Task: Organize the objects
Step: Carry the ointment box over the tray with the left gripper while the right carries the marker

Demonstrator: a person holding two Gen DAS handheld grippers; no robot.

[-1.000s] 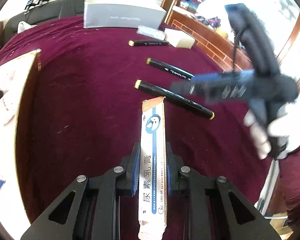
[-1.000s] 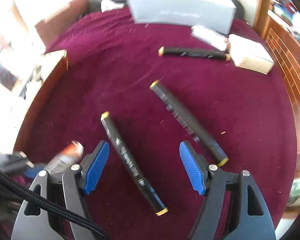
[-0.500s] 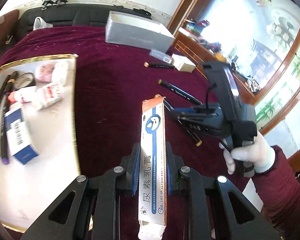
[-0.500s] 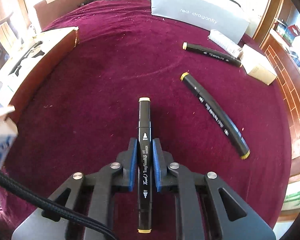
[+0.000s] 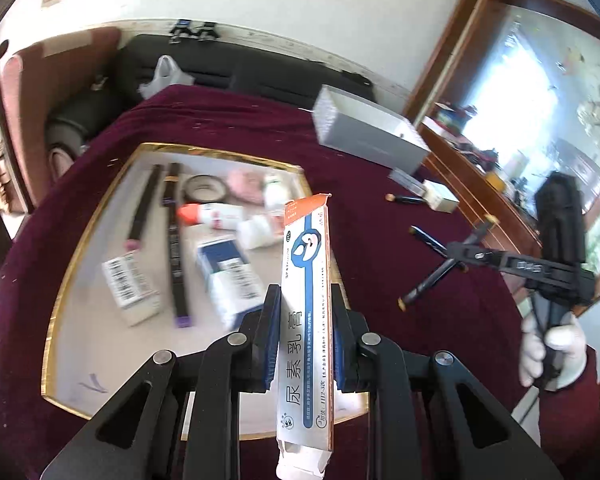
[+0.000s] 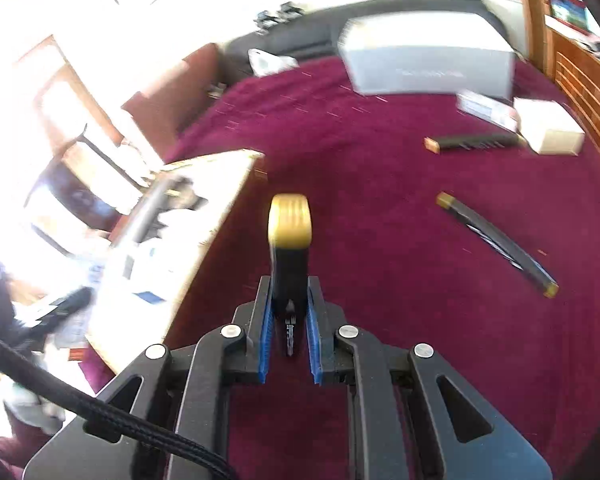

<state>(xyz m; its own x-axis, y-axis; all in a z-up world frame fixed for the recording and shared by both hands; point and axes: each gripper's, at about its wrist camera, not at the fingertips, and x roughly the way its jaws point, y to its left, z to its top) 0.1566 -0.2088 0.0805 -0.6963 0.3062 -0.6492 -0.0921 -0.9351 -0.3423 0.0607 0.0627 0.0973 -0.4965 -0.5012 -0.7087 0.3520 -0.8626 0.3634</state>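
My left gripper (image 5: 305, 312) is shut on a long white and blue ointment box (image 5: 306, 312) with an orange end, held above the near right edge of the white gold-rimmed tray (image 5: 66, 272). My right gripper (image 6: 289, 296) is shut on a black marker (image 6: 290, 248) with a yellow cap, lifted above the maroon cloth and pointing toward the tray (image 6: 204, 216). In the left wrist view the right gripper (image 5: 464, 254) holds that marker (image 5: 432, 280) to the right of the tray.
The tray holds markers (image 5: 176, 248), small boxes (image 5: 230, 280), a tape roll (image 5: 204, 188) and bottles. Two black markers (image 6: 496, 240) (image 6: 472, 143), a grey box (image 6: 428, 62) and a small beige box (image 6: 550, 130) lie on the cloth. A wooden ledge runs at right.
My right gripper closed on a marker and lifted it off the cloth, swinging left. My left gripper carried the ointment box left until it hung over the tray.
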